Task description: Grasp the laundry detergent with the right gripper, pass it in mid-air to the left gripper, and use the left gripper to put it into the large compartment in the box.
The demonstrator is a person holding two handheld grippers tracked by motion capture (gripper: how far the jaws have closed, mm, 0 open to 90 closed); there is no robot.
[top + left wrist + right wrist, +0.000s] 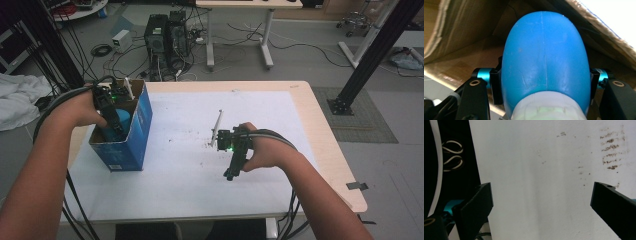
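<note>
At the left, the left gripper reaches down into the open cardboard box, jaws clamped on the sides of a blue rounded object, apparently to set it inside. To the right, the right gripper rests released over the white table sheet, idle, near the dark smudges

A lab or workshop: at twelve o'clock beyond the table, computer towers stand on a grey floor amid loose cables; black metal frame posts rise at two o'clock.
</note>
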